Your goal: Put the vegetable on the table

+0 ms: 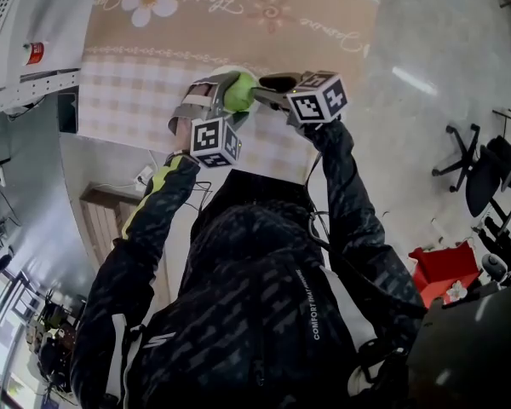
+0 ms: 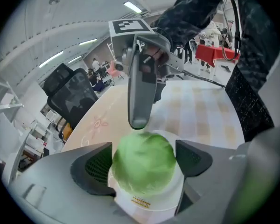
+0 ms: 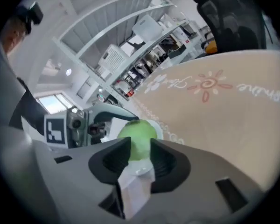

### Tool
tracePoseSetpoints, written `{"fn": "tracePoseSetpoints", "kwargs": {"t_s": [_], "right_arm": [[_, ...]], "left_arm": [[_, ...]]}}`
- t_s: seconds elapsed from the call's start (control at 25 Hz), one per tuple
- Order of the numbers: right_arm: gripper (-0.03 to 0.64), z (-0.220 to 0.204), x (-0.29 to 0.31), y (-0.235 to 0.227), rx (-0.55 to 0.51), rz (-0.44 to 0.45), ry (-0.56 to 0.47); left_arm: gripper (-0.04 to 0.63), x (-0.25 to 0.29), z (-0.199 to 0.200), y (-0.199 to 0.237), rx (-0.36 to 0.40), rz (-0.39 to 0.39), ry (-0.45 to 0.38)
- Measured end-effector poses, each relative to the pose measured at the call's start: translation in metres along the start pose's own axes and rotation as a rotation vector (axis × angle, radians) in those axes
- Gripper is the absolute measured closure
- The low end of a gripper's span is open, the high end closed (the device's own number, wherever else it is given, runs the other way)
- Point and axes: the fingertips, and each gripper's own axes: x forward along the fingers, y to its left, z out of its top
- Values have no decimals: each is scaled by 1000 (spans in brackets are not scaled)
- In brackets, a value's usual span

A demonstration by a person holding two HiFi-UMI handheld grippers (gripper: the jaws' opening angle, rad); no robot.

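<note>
**One legible print, on the jacket**

"COMFORT TRAINING" runs in white capitals down the person's dark jacket [image 1: 311,305], on the near side of the table [image 1: 136,100]. Cursive lettering [image 1: 213,4] along the table's far edge is unreadable. The sticker [image 2: 141,202] on the white cup [image 2: 151,209] is too small to read.

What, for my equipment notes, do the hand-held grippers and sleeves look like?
Both the left hand-held gripper and right hand-held gripper are grey with dark pads, each carrying a cube of black-and-white square markers. The sleeves are dark and patterned, the left cuff yellow-green; a black cable trails by the right sleeve.
</note>
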Motion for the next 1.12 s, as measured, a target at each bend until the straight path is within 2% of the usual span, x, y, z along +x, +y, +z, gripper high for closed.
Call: {"fn": "tracePoseSetpoints", "kwargs": {"t_s": [0.08, 0.12, 0.2, 0.32, 0.4, 0.6, 0.72, 0.84, 0.96, 1.08, 1.12], "right_arm": [[587, -9, 7, 1, -69, -26, 35], [607, -10, 12, 4, -93, -21, 32], [610, -8, 19, 6, -150, -40, 21], [630, -5, 22, 0, -294, -129, 25], [630, -2, 22, -3, -355, -162, 19], [630, 1, 24, -4, -380, -186, 12], [630, 2, 25, -5, -373, -198, 6], [630, 5, 25, -3, -385, -223, 2], [630, 6, 26, 1, -399, -250, -3], [630, 7, 25, 9, -407, -265, -11], [630, 8, 25, 11, -412, -268, -13]], "left_arm": [[234, -1, 1, 0, -11, 10, -22], [245, -2, 2, 1, -30, 17, -40], [242, -2, 2, 2, -57, 25, -65], [241, -4, -1, 3, -96, 35, -96], [244, -5, 0, 4, -114, 45, -121], [247, -7, 1, 5, -139, 67, -170], [278, -14, 5, 11, -143, 109, -227], [281, -21, 6, 21, -161, 145, -264], [290, -30, 5, 33, -223, 161, -286], [345, -38, 0, 40, -292, 185, -323], [345, -42, -1, 42, -316, 189, -333]]}}
